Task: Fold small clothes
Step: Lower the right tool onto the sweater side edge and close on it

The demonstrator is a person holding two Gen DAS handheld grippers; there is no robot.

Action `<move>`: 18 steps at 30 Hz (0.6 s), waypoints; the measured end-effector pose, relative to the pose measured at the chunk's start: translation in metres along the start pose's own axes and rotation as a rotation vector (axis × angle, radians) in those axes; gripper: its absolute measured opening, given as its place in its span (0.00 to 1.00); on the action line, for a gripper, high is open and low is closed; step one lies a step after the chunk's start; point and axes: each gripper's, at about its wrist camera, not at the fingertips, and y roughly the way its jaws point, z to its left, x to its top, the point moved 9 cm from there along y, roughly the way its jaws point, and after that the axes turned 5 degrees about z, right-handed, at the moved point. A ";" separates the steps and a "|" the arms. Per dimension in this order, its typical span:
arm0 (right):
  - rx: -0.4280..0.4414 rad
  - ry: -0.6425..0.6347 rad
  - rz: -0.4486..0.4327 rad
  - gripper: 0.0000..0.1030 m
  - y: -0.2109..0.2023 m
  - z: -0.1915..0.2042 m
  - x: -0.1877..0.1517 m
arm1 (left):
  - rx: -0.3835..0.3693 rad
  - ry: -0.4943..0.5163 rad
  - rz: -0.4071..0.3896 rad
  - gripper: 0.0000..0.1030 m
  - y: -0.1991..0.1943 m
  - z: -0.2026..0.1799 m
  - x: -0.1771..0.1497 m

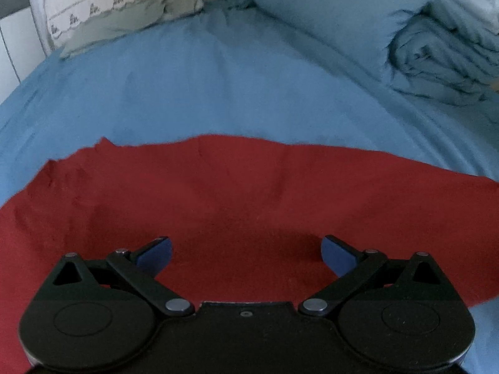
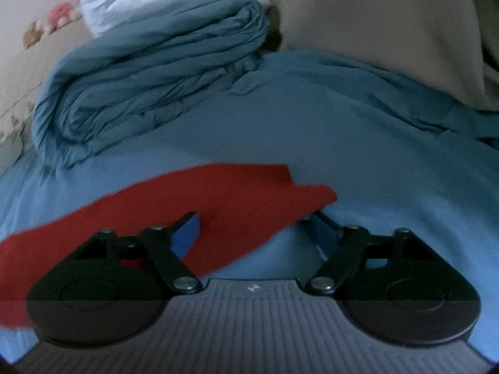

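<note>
A red garment point(image 1: 218, 193) lies flat on the blue bed sheet point(image 1: 187, 87). My left gripper point(image 1: 246, 254) is open just above the cloth, its blue pads wide apart, holding nothing. In the right wrist view the same red garment point(image 2: 218, 205) shows its end or corner, reaching across from the left. My right gripper point(image 2: 255, 230) is open, with the red corner lying between its fingers; the cloth covers the tip of the right finger point(image 2: 324, 227). The bed sheet point(image 2: 358, 168) runs under it.
A rolled blue duvet point(image 1: 436, 62) lies at the back right and shows in the right wrist view point(image 2: 149, 84) too. A pale embroidered pillow point(image 1: 124, 9) sits at the back left. A beige surface point(image 2: 389, 12) rises behind the bed.
</note>
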 end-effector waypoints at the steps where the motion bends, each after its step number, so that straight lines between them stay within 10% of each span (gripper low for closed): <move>1: 0.006 0.013 0.001 0.71 0.004 0.001 0.003 | -0.004 -0.012 0.006 1.00 0.003 0.002 0.000; 7: 0.028 -0.005 0.004 0.21 0.007 0.016 0.016 | 0.001 -0.025 0.022 1.00 0.012 0.001 0.004; 18: 0.243 -0.107 -0.047 0.20 -0.058 0.148 0.059 | -0.065 -0.058 -0.018 1.00 -0.028 0.044 0.016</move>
